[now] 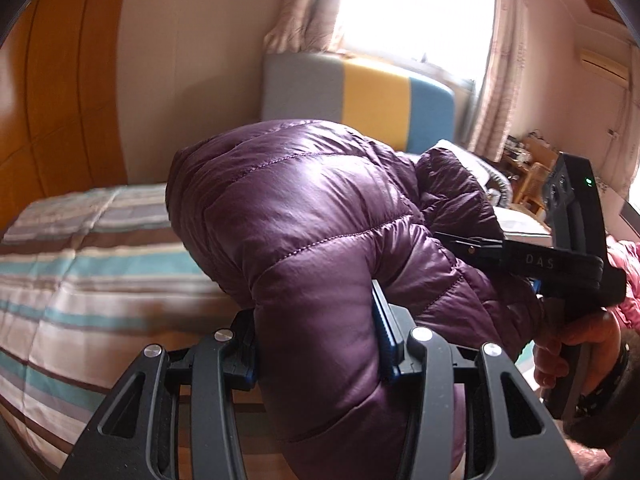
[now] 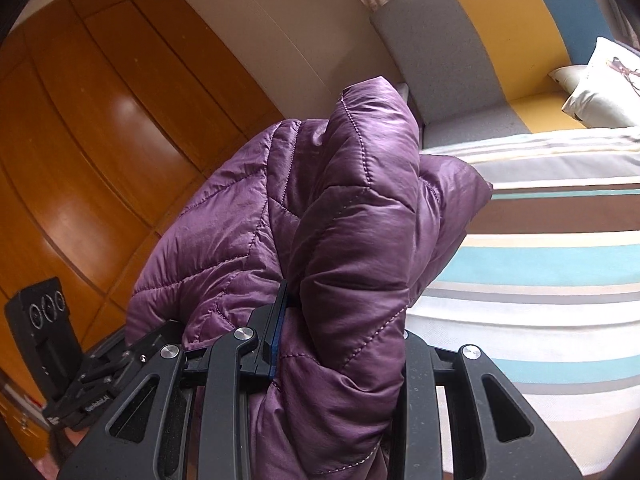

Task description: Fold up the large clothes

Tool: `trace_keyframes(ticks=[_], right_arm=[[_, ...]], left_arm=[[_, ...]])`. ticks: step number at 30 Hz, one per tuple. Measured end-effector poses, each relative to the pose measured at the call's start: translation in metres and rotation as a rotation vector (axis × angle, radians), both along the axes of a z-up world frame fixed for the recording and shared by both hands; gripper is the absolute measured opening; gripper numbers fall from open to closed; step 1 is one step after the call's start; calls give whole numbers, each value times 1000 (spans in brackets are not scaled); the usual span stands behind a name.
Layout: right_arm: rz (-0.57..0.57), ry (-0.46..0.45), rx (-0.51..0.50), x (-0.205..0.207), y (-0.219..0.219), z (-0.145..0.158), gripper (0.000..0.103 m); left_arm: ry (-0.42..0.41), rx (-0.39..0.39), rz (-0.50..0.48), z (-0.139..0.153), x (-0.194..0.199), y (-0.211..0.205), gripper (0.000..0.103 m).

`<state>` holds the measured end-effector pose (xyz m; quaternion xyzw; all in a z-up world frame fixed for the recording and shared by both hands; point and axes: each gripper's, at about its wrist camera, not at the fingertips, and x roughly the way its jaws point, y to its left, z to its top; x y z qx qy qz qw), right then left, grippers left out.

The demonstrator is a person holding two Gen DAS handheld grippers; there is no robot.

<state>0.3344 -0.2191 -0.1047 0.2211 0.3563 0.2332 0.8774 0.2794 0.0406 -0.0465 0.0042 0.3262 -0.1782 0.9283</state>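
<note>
The left gripper (image 1: 316,344) is clamped on a thick fold of a purple quilted jacket (image 1: 304,220), its 2 jaws parted only as far as the padded cloth between them, a blue pad pressed into the fabric on the right side. The right gripper (image 2: 336,344) likewise pinches a bunched fold of the jacket (image 2: 344,216), its jaws set narrower, with the cloth billowing up and over the fingers and hiding the right-hand one. From the left wrist view, the right gripper (image 1: 480,246) shows side-on at the jacket's far edge, a hand (image 1: 576,352) wrapped around its grip. From the right wrist view, the left gripper's camera block (image 2: 44,320) sits at lower left, beside the jacket.

The jacket hangs between the 2 tools, lifted above a bed (image 1: 80,248) with a striped cover in teal, brown, grey and cream; whether its lower part touches the bed cannot be told. A headboard (image 2: 492,36) in grey, yellow and blue panels stands at the bed's far end, with a pale pillow (image 2: 600,88) against it. Wooden wardrobe doors (image 2: 100,120) line the wall, and curtains (image 1: 492,92) frame a bright window (image 1: 404,4).
</note>
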Motion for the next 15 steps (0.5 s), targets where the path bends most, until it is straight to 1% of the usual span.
trace_keyframes(ticks=[2,3,5,7,10,11,12,14,15], right_arm=[[-23,25,-41,7,8,-19,29],[-48,37,-59,9,9,-29,29],[-70,61,-64,13,6,-43,38],[-84,77,-63,18,1,-56,42],[-107,93,-16,27,-8,-61,46],[-111,99,-3,24,-12,-60,50],[-117,108,-1,24,-13,-58,53],[-136,122,1,20,-16,-53,65],[-144,120,7,13,-20,-45,65]], left_arm=[[44,20,14,-23,10,2,47],[67,18,21,-37,14,4,51],[98,-17,26,-57,19,6,57],[93,-28,30,-68,18,7,61],[92,-27,45,-71,20,5,66],[95,-25,52,-70,20,6,68],[97,-27,64,-68,18,6,71],[101,-31,90,-64,12,5,80],[103,-29,107,-60,9,7,84]])
